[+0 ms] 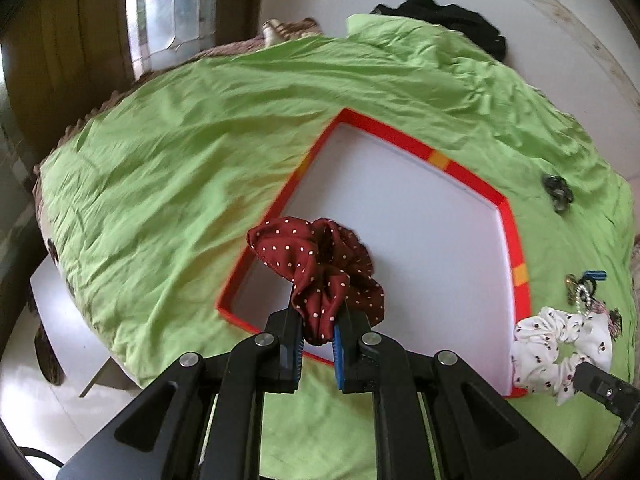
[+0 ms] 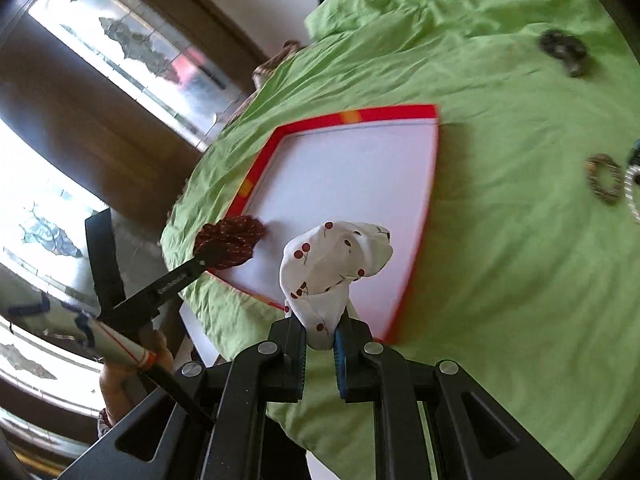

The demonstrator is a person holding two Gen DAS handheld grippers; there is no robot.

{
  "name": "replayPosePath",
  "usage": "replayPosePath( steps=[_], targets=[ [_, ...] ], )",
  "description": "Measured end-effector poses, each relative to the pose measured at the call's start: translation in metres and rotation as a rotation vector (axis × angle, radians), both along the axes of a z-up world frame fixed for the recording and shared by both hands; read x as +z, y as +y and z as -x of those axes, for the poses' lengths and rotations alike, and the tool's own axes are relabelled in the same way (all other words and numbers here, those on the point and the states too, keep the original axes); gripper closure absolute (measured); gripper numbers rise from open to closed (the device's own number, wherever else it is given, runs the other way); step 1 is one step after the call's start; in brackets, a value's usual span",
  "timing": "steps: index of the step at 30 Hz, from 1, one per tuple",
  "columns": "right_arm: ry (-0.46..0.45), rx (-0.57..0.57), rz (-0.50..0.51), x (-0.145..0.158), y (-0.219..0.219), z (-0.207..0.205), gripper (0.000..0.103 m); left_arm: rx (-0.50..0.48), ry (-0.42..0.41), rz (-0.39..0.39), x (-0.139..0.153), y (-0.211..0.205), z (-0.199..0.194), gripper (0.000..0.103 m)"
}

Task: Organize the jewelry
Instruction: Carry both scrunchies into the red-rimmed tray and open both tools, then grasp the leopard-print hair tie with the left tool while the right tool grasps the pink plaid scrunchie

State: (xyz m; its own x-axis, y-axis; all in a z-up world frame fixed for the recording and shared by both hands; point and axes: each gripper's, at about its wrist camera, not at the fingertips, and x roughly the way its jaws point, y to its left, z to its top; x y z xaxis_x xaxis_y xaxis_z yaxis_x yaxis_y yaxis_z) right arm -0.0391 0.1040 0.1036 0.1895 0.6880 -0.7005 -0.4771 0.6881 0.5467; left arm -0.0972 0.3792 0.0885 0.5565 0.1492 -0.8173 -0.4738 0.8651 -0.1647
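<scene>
Surface is a table draped in a wrinkled green cloth (image 1: 180,168). On the cloth: flat white tray with red rim (image 1: 472,178), roughly central. Beside the tray: dark hair clip (image 1: 557,193), braided ring-shaped band (image 2: 604,179), small cluster with a bead chain (image 1: 582,286). Black garment (image 1: 448,16) lies at the far edge.

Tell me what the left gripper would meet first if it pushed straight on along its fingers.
Probably the white floor of the red-rimmed tray; the left gripper holds the maroon scrunchie over its near edge, though depth is uncertain.
</scene>
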Motion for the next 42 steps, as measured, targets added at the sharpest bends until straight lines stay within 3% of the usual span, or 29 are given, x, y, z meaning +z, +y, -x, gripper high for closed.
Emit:
replayPosePath(
  steps=[5,9,14,20,27,42],
  targets=[
    [0.018,0.029,0.069,-0.023,0.029,-0.009,0.089,0.014,0.018,0.008,-0.009,0.007,-0.001,0.091],
    [-0.002,0.016,0.141,-0.032,0.034,-0.01,0.087,0.012,0.005,0.006,-0.008,0.006,0.0,0.08],
    [-0.074,-0.005,0.178,-0.022,0.026,-0.003,0.045,0.016,-0.034,-0.007,0.006,-0.001,0.007,0.059],
    [-0.164,-0.016,0.207,-0.003,0.01,0.012,0.041,0.027,-0.09,-0.024,0.03,-0.012,0.021,0.045],
    [-0.219,-0.088,0.253,-0.001,-0.051,0.039,0.039,-0.014,-0.122,-0.051,0.053,-0.04,0.035,0.04],
    [-0.123,-0.474,0.247,-0.025,-0.245,0.052,0.039,-0.297,-0.074,-0.123,0.067,-0.173,0.012,0.04]
  ],
)
